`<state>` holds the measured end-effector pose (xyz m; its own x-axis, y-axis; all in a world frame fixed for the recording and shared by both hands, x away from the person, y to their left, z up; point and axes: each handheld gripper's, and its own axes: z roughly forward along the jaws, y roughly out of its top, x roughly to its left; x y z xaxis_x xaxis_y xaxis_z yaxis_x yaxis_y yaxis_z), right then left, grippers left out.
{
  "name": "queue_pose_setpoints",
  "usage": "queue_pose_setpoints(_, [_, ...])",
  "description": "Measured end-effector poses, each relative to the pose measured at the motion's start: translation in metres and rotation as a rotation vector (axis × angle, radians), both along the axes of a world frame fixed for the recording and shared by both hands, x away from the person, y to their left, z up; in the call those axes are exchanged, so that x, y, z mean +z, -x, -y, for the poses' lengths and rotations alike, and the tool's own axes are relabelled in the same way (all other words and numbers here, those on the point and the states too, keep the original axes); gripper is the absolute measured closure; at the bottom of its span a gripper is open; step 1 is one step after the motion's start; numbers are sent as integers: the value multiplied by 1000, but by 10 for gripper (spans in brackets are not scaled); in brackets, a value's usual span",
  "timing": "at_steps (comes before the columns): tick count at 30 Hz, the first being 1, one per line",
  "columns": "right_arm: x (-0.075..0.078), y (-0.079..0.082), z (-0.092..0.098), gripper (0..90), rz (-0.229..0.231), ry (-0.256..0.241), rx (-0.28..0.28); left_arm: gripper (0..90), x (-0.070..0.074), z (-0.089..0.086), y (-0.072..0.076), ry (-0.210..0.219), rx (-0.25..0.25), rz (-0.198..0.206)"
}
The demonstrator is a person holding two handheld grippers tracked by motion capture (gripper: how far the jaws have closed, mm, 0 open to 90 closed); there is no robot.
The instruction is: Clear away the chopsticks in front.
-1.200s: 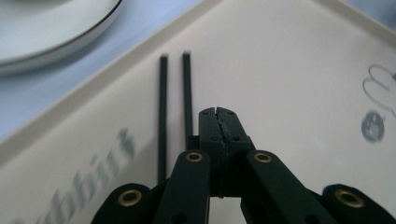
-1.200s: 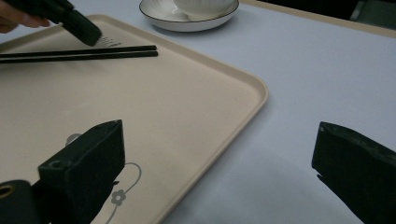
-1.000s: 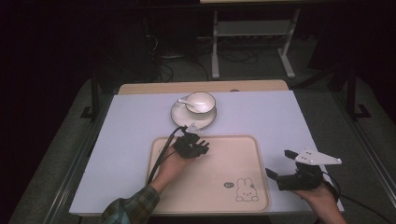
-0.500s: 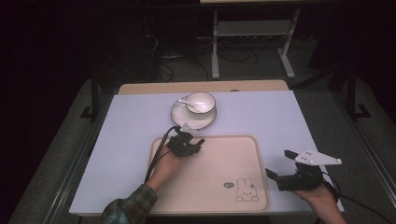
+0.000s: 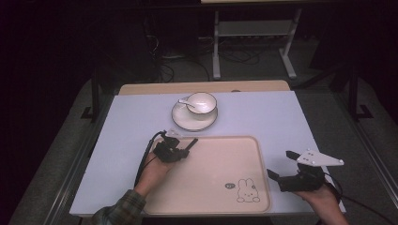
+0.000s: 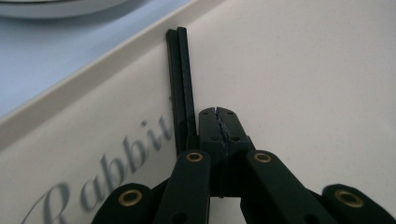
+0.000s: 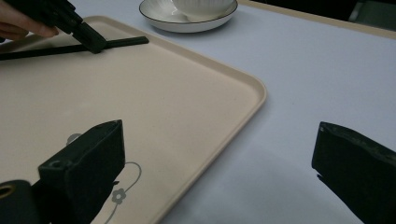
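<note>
Two black chopsticks (image 6: 180, 88) lie side by side on the one beige tray (image 5: 211, 197), touching each other along their length, tips almost at the tray's raised far rim. The left gripper (image 5: 171, 151) sits low over the tray's far left corner with its jaws pressed together; in its own view the pair runs just to the left of the closed tips, and I cannot tell if anything is pinched there. From the right gripper view the sticks (image 7: 70, 49) stretch out both ways past that closed jaw. Beyond the rim, ahead of the left gripper, stands one saucer (image 5: 180, 119) carrying one white cup (image 5: 202, 103) and one spoon (image 5: 184, 102). The right gripper (image 5: 290, 174) hovers off the tray's right edge, jaws spread wide, holding nothing, bare table (image 5: 281, 117) ahead of it. The rabbit drawing (image 5: 246, 191) is plain from above; the left gripper view gives the lettering "Rabbit" instead.
</note>
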<state>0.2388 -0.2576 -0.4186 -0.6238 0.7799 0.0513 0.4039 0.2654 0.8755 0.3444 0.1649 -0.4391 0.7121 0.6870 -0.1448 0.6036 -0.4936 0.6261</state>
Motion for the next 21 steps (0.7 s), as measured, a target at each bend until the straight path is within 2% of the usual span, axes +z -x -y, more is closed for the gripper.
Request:
queue_pose_setpoints(14, [0,0,-1,19,-2,3,3,897,2,-37,15,-10,62,-11])
queue_pose_setpoints(21, [0,0,-1,19,1,4,4,897,3,-63,23,-12,103,-22])
